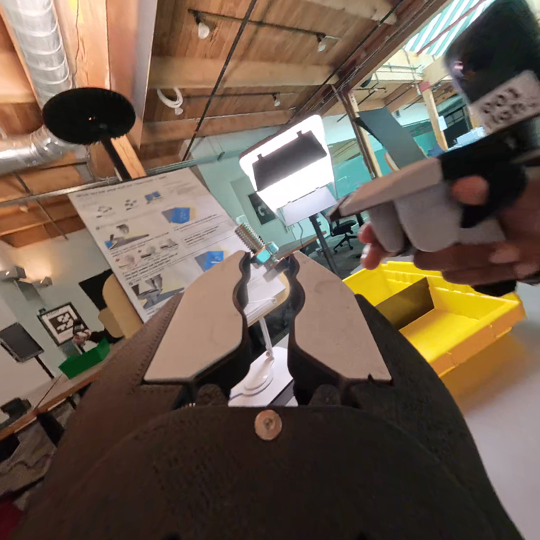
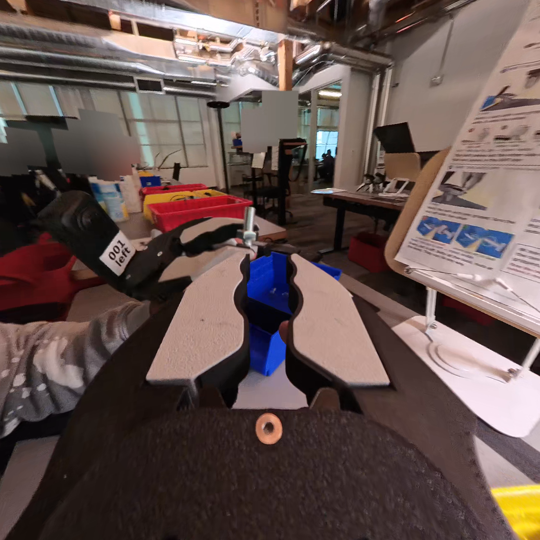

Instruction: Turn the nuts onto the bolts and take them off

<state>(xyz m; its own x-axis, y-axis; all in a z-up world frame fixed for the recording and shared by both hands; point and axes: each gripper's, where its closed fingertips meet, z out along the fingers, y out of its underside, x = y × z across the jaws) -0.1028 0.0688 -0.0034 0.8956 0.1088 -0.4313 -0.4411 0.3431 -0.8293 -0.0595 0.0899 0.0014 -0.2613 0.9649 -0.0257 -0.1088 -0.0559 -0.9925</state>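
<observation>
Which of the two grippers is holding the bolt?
The left gripper: its fingertips clamp the bolt, nut threaded on. The right gripper is open and empty, above a blue bin.

A pale grey tabletop (image 2: 264, 391) is carrying 3 things: a blue plastic bin (image 2: 267, 295) is sitting at 12 o'clock, a white flat-based document stand (image 2: 467, 365) at 3 o'clock, and a yellow plastic bin (image 1: 432, 315) is resting at 5 o'clock.

The bolt (image 1: 253, 239) head sits hidden between the left gripper (image 1: 267, 260) tips (nut edges blurred).
</observation>
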